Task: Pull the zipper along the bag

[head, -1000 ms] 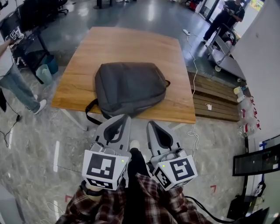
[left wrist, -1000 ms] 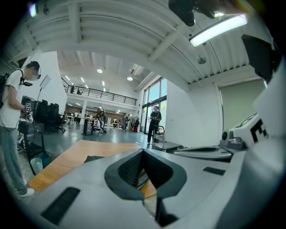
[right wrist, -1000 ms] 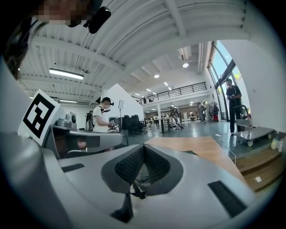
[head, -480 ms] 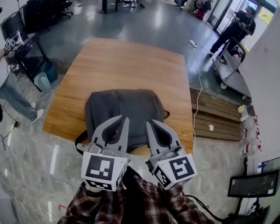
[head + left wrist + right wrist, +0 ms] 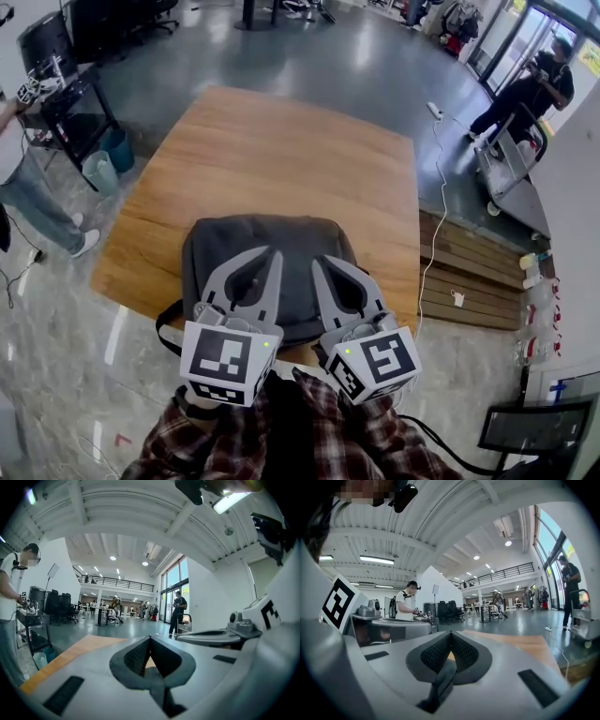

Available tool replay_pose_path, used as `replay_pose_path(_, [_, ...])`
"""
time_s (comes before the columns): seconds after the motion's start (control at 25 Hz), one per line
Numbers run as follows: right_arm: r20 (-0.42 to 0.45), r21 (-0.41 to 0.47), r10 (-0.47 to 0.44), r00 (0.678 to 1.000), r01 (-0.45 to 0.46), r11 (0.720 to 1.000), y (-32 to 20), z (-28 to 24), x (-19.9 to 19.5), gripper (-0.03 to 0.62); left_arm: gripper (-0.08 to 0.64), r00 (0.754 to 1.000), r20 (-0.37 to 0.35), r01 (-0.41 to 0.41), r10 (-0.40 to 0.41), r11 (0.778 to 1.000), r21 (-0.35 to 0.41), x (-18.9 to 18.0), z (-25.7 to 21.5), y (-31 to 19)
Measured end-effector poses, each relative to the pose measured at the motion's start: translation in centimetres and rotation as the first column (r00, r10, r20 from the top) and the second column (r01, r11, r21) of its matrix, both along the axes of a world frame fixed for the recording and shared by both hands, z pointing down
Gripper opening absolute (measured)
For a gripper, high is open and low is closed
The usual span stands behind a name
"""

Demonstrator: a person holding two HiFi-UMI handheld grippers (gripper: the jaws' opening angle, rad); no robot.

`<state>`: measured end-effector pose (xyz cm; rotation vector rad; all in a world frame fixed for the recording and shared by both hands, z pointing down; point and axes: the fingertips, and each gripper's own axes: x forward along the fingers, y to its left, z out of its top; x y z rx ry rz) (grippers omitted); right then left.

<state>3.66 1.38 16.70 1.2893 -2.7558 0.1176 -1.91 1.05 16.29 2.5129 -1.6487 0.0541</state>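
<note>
The near part of the dark grey bag (image 5: 281, 234) was covered by the two tongs held over it. Its zipper could not be picked out on the cloth that showed. The bag lay flat on the near half of the wooden tabletop (image 5: 281, 141), and a black strap (image 5: 169, 323) looped off its near left corner past the tabletop's edge. The person's hands were hidden under the marker cubes, with only plaid sleeves (image 5: 225, 441) showing at the bottom of the head view. A second person (image 5: 23, 178) at the left edge was cut off by the frame. No brand or lettering could be read on the bag. The left cube (image 5: 228, 361) and the right cube (image 5: 375, 364) bore black-and-white square patterns, not words. The left tongs (image 5: 273, 253) and the right tongs (image 5: 317, 263) were held side by side close to the body. Both pointed away across the bag, their tips near each other but apart. In the left gripper view the left tongs (image 5: 150, 638) had their ribbed pads pressed together at the tip with nothing between them. The right gripper view showed the right tongs (image 5: 451, 633) likewise closed on nothing. The tongs' own grey bodies filled the lower part of each gripper view and hid the bag, leaving only a strip of tabletop and the hall beyond.
</note>
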Motion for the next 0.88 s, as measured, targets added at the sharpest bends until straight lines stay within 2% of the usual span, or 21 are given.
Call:
replay_pose_path(0.36, [0.001, -0.049, 0.028, 1.0, -0.028, 0.998, -2.2, 0.8, -1.2, 0.009, 0.011, 1.0, 0.003, -0.024, 0.024, 0.999, -0.046, -1.1, 0.5, -2.1])
replay_pose_path(0.56, [0.001, -0.118, 0.024, 1.0, -0.024, 0.993, -2.5, 3.2, -1.3, 0.009, 0.01, 1.0, 0.006, -0.016, 0.017, 0.992, -0.125, -1.6, 3.3, -2.6])
replay_pose_path(0.72, [-0.009, -0.216, 0.014, 1.0, -0.016, 0.976, -2.4, 7.2, -2.0, 0.009, 0.009, 1.0, 0.012, -0.007, 0.01, 0.972, -0.235, -2.8, 7.9, -2.3])
replay_pose_path(0.88, [-0.039, -0.318, 0.014, 0.999, -0.025, 0.948, -1.7, 12.5, -2.4, 0.009, 0.01, 1.0, 0.023, 0.002, 0.006, 0.941, -0.34, -3.6, 13.4, -1.7])
